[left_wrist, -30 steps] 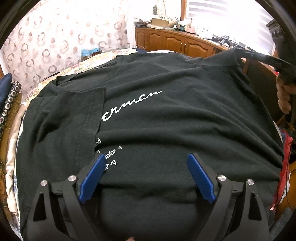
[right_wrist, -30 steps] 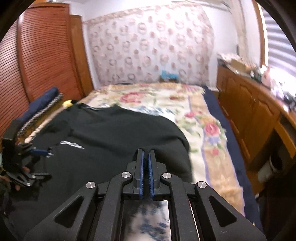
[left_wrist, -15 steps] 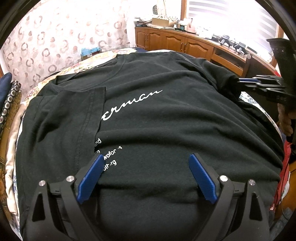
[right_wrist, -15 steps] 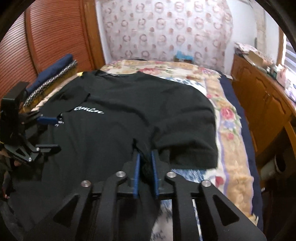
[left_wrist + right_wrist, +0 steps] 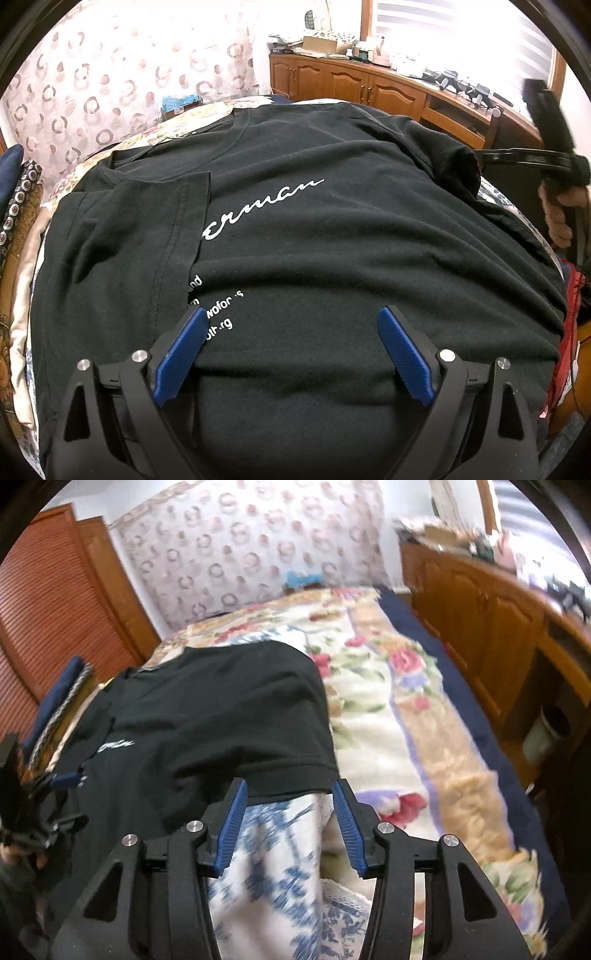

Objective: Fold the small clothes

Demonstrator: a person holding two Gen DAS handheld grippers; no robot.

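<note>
Black cotton T-shirt with white script (image 5: 295, 240) lay spread on the floral bedspread (image 5: 424, 738), its right sleeve (image 5: 258, 734) newly dropped flat; right gripper (image 5: 290, 794) had just opened, empty; left gripper (image 5: 291, 325) hovered agape, unmoved.

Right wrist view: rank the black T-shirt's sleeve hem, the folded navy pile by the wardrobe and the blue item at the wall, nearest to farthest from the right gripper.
1. Sleeve hem, just past the right gripper.
2. Navy pile, far left.
3. Blue item, at the wall.
</note>
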